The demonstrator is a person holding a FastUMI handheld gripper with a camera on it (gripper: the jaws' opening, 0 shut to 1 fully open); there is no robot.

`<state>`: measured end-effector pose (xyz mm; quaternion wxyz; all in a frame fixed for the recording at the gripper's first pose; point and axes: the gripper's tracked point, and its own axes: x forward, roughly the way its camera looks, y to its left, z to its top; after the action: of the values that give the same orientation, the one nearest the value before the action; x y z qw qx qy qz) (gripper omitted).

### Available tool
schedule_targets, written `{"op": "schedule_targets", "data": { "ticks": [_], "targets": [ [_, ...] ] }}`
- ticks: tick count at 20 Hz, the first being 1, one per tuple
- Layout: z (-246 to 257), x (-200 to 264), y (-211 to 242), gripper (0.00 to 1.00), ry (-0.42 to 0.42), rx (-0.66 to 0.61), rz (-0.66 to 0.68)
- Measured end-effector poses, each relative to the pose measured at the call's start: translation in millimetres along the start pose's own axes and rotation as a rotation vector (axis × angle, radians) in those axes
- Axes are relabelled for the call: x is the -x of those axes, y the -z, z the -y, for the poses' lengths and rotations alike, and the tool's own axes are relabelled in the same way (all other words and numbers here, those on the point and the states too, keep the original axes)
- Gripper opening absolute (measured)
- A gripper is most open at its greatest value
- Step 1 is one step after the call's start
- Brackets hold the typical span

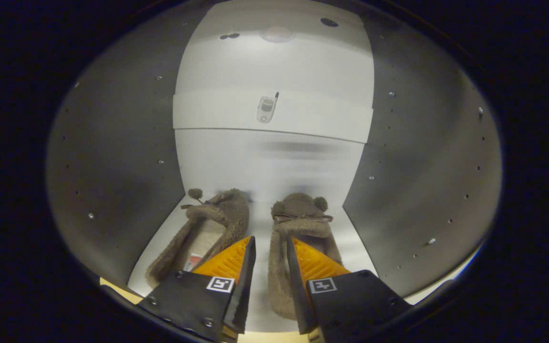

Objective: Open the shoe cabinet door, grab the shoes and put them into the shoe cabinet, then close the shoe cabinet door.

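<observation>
- The gripper (270, 247) is reaching into the open shoe cabinet (112, 157), its two fingers spread slightly apart with a narrow gap between them.
- The left slipper (208, 228) is lying on the cabinet's pale floor panel (260, 224), angled with its toe toward the back wall (269, 162), just beside and partly behind the left finger.
- The right slipper (298, 216) is sitting next to it, toe also pointing at the back wall; its inner edge is running through the gap between the fingers, though whether either finger is touching it cannot be told.
- Both slippers are fuzzy and brown, each carrying small pom-poms near the toe.
- A shelf (274, 116) is spanning the cabinet above them, with a small fitting (266, 108) on its front edge.
</observation>
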<state>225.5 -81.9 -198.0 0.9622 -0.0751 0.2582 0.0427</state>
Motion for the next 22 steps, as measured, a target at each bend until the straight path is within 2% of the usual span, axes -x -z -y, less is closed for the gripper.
{"op": "schedule_targets", "data": {
  "ticks": [9,12,14,22],
  "targets": [
    [23.5,108.4,-29.8,0.42,0.021,-0.048,0.143],
    [33.7,149.2,-39.4,0.54,0.027,-0.083,0.195],
    [41.6,175.1,-43.2,0.54,0.036,-0.093,0.224],
    [54.2,266.9,-45.4,0.79,0.045,-0.082,0.321]
  ]
}}
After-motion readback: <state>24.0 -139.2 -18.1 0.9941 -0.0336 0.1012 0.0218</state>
